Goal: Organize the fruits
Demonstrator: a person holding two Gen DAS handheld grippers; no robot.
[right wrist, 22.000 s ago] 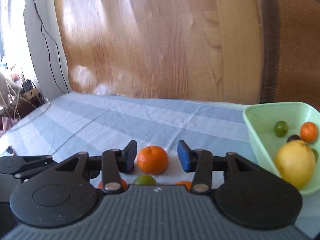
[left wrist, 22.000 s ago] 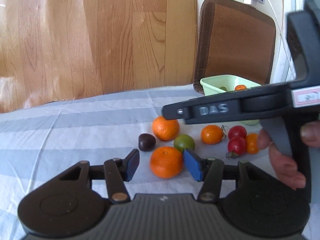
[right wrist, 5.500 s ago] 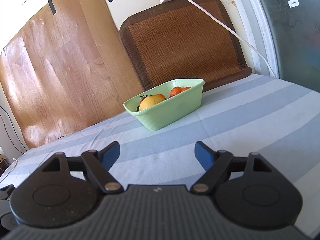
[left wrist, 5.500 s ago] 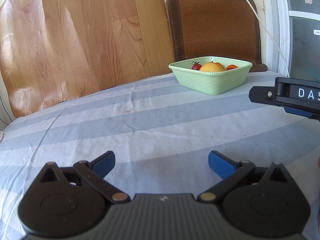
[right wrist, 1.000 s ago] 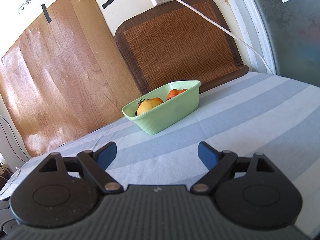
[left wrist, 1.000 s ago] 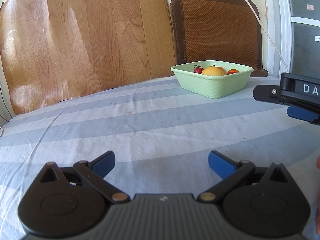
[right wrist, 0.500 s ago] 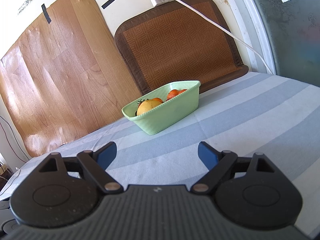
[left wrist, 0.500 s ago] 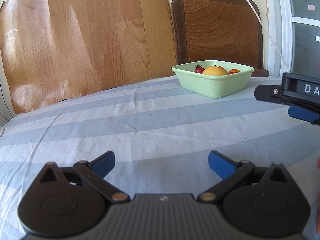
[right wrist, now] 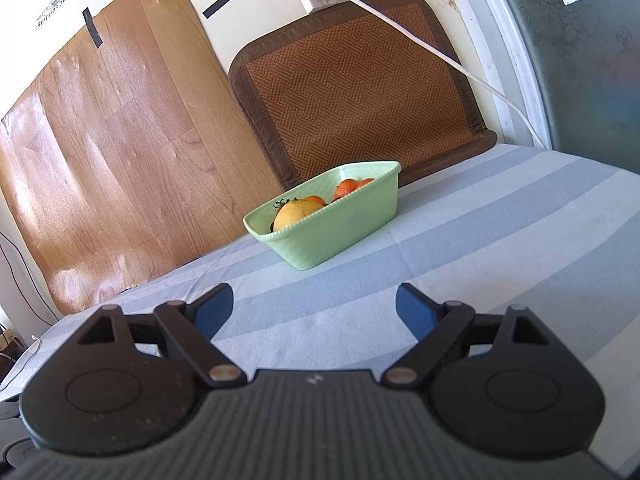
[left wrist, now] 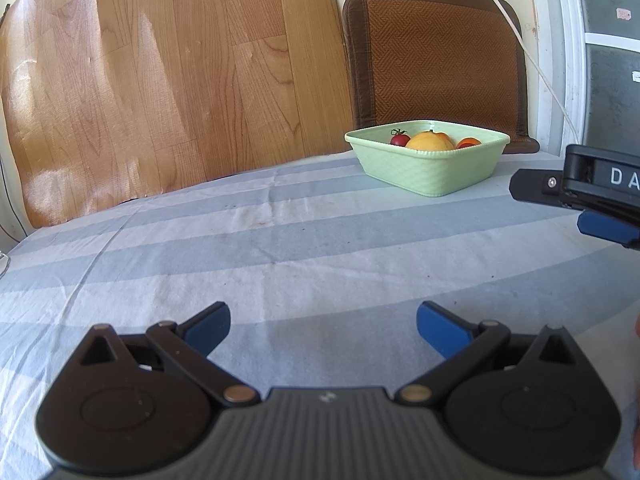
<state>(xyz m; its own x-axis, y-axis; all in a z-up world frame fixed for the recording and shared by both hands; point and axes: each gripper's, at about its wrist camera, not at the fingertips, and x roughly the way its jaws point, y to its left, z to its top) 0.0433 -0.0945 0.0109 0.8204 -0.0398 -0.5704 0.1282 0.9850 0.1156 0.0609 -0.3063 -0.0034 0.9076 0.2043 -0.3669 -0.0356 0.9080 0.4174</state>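
Note:
A pale green bowl (left wrist: 428, 172) stands at the far side of the striped cloth, also in the right wrist view (right wrist: 340, 228). It holds a large yellow fruit (left wrist: 429, 142), a red tomato (left wrist: 399, 140) and orange fruits (right wrist: 347, 188). My left gripper (left wrist: 323, 326) is open and empty, low over the cloth, well short of the bowl. My right gripper (right wrist: 314, 308) is open and empty, also short of the bowl. The right gripper shows at the right edge of the left wrist view (left wrist: 600, 216).
The blue and white striped cloth (left wrist: 280, 248) covers the table. A brown woven mat (right wrist: 356, 80) leans on the wall behind the bowl. A wood-pattern sheet (left wrist: 160, 72) covers the wall at left. A white cable (right wrist: 440, 56) hangs down at right.
Over the last second both grippers stay open and nearly still. 22 seconds ago several fruits lay loose on the cloth; now none show there and the bowl holds fruit.

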